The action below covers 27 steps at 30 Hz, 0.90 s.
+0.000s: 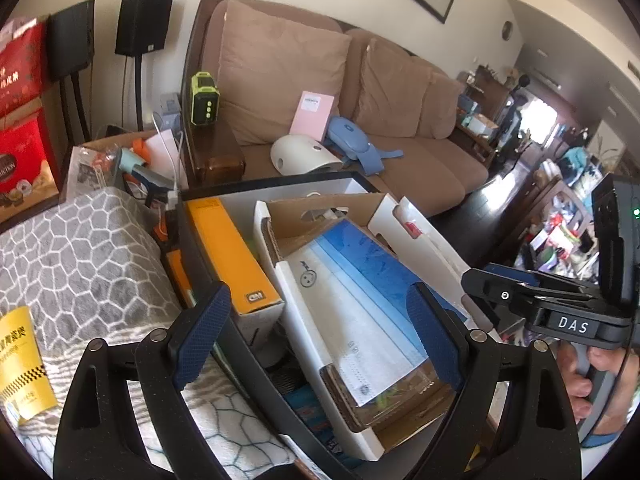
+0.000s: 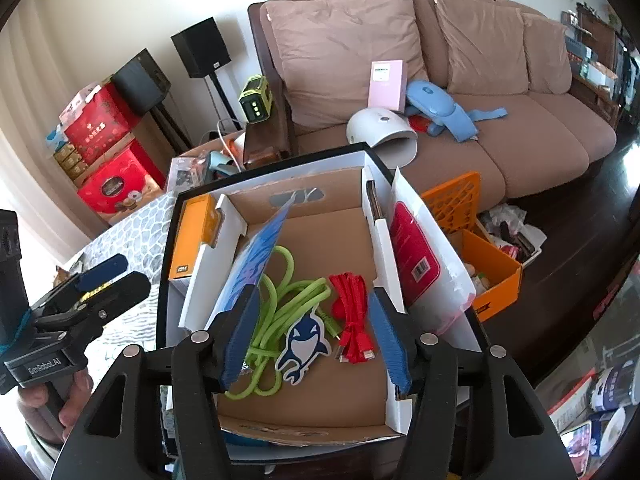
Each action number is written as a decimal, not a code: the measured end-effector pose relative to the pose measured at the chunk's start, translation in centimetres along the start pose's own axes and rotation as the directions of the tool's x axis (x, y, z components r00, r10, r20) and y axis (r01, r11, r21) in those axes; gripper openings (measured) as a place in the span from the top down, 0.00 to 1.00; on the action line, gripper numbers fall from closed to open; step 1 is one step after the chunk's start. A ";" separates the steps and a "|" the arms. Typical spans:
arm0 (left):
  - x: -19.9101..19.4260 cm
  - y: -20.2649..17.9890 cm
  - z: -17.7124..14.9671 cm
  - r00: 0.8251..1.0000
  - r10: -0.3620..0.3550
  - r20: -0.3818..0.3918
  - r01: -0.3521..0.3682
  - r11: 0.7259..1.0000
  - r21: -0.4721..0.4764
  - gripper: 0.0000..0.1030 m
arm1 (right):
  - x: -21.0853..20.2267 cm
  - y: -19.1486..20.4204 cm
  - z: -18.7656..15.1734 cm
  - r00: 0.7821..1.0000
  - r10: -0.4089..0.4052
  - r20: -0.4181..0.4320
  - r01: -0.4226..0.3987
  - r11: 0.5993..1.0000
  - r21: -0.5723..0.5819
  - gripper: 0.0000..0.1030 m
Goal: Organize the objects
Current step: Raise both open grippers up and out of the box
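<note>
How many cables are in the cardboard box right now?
2. A green cable is coiled left of centre on the box floor; a red cable is bundled right of it. More could be hidden under the tilted mask pack.

The tabletop (image 1: 80, 248) is covered by a grey cloth with a white honeycomb pattern, and a large black-rimmed box (image 2: 168, 216) rests directly on it, taking up its right side. A yellow packet (image 1: 24, 364) with black checkered stripes lies flat on the cloth near the left edge, well apart from the box. At the far end of the tabletop, just beyond the box's back corner, a clear plastic bag (image 1: 86, 170) and a pale blue-handled tool (image 1: 138, 166) lie in a small heap with white cables (image 1: 170, 148).
</note>
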<state>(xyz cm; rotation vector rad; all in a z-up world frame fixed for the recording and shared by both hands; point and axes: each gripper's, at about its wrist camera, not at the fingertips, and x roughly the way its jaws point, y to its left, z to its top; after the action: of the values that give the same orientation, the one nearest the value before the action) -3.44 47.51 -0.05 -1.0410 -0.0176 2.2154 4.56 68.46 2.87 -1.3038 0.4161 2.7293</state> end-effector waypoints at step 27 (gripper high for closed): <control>-2.0 0.1 0.1 0.990 0.094 0.101 -0.099 0.994 0.054 0.02 | -0.6 0.5 0.1 0.998 -0.043 0.035 0.044 0.999 -0.023 0.32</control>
<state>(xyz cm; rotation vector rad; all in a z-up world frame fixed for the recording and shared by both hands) -2.64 46.30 1.31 -0.9170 0.0551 2.3387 4.75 68.08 3.47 -1.2536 0.3495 2.7252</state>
